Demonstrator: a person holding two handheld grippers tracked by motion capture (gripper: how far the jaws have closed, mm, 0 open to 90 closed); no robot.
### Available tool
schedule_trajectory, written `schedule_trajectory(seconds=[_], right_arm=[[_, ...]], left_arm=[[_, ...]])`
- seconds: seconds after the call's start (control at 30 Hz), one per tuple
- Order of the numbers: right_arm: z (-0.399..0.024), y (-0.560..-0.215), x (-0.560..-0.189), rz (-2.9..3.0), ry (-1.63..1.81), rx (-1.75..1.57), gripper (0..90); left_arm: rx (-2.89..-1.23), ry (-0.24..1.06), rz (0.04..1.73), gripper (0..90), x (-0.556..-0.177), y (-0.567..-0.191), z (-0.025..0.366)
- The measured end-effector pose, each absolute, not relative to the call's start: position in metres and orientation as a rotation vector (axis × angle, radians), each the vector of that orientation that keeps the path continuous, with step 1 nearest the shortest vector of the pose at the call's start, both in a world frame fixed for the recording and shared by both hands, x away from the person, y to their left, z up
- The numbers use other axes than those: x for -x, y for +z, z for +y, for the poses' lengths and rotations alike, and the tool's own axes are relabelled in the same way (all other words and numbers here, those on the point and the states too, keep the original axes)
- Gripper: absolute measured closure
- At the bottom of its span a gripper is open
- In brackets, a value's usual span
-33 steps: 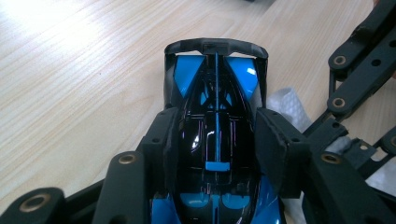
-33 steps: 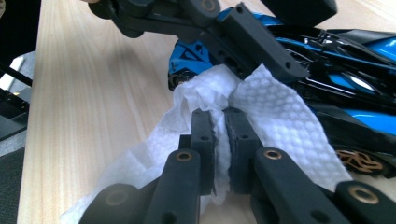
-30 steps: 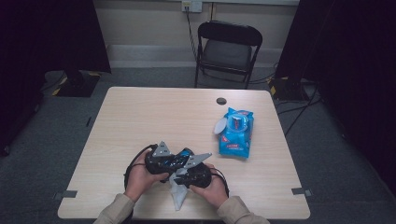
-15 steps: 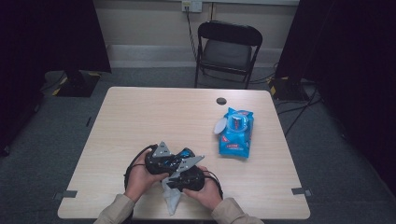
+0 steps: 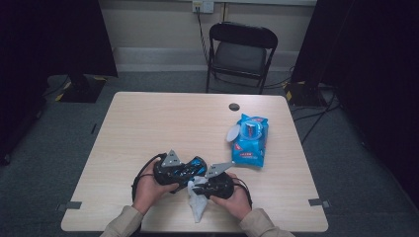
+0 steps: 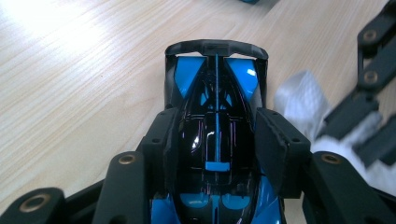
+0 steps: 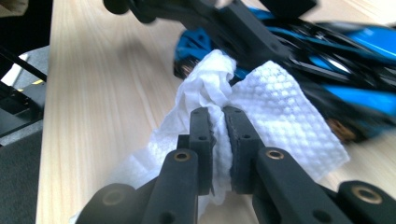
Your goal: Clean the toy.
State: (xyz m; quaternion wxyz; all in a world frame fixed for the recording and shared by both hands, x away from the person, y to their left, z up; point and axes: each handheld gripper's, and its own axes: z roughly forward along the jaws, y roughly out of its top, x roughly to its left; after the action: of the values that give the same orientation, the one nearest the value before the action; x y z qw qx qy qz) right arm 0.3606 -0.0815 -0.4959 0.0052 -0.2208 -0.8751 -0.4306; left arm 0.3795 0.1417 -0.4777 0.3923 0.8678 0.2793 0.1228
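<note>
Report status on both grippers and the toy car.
Left gripper shut on blue-and-black toy race car. Right gripper shut on white textured wipe, wipe against car. Nothing in the way.

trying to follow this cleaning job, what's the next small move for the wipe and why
Probably a short stroke of the wet wipe along the toy car's side. The right gripper pinches the bunched wipe right against the blue and black body, and the left gripper clamps the car just over the table, so it looks braced for rubbing.

Black folding chair [image 5: 241, 54] on grey carpet [image 5: 64, 133].
</note>
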Motion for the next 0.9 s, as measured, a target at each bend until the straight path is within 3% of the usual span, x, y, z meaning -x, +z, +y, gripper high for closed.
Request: schedule_trajectory(seconds=[0.17,0.27,0.43,0.63,0.9], right_arm=[[-0.095,-0.496,-0.364,-2.755,-1.354,0.734,79.3],[-0.102,-0.497,-0.365,-2.745,-1.357,0.776,74.9],[-0.116,-0.496,-0.368,-2.745,-1.375,0.857,54.2],[-0.134,-0.488,-0.373,-2.717,-1.408,0.917,38.7],[-0.165,-0.480,-0.379,-2.743,-1.417,1.004,34.5]], left_arm=[[-2.197,0.335,0.704,49.6,-0.379,-0.478,0.139],[-2.205,0.319,0.690,42.0,-0.379,-0.478,0.138],[-2.232,0.305,0.695,37.4,-0.378,-0.475,0.134],[-2.203,0.259,0.669,33.8,-0.373,-0.462,0.129],[-2.223,0.200,0.534,35.8,-0.360,-0.459,0.099]])
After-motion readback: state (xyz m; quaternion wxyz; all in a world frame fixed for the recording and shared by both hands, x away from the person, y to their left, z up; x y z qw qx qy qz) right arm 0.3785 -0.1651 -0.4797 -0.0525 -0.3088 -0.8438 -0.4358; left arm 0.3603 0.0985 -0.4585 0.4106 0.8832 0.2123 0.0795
